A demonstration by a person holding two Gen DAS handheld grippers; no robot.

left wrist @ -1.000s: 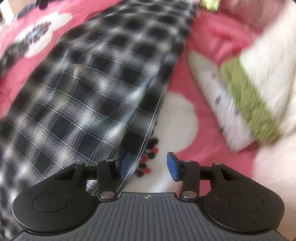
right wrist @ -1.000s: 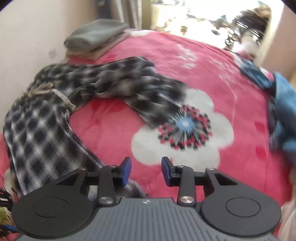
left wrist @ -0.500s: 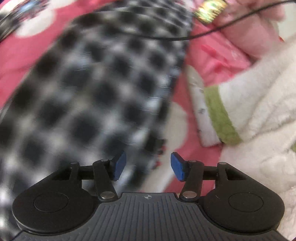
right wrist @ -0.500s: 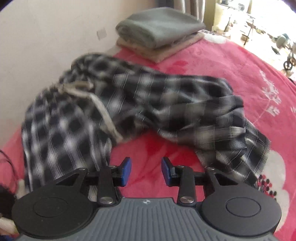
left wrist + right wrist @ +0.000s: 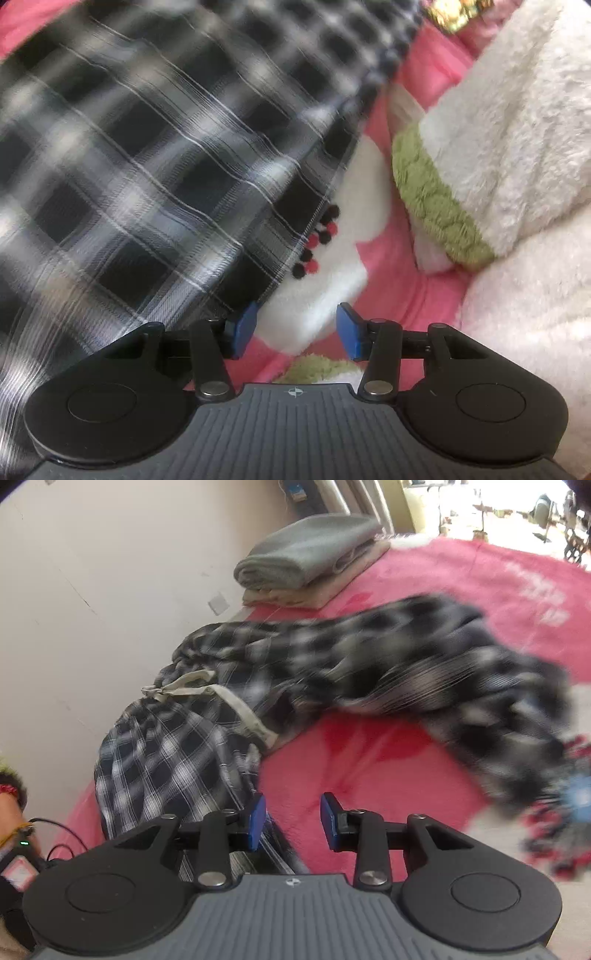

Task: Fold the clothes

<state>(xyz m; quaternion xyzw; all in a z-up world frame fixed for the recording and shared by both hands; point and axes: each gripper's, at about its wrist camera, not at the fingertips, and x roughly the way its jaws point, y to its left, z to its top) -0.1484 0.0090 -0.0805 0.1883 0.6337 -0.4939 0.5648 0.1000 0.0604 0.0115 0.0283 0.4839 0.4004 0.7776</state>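
Black-and-white plaid trousers (image 5: 166, 760) lie crumpled on a pink flowered blanket (image 5: 369, 768), their beige waistband (image 5: 229, 701) near the wall and one leg (image 5: 424, 672) trailing right. My right gripper (image 5: 293, 818) hovers open above the blanket just right of the near leg, nothing between its pads. In the left wrist view the plaid cloth (image 5: 147, 166) fills the left side. My left gripper (image 5: 295, 328) sits at the cloth's edge with its jaws closing. Its left pad is against the hem and only blanket shows between the pads.
A white fleece garment with green trim (image 5: 498, 129) lies right of the left gripper. Folded grey and beige cloths (image 5: 310, 550) are stacked by the wall (image 5: 92, 572). A person's hand with a cable (image 5: 9, 805) shows at the left edge.
The right gripper swung left and down, from the flower print toward the trousers' waistband and near leg. The left gripper dropped closer to the plaid hem, and the fleece garment looms larger.
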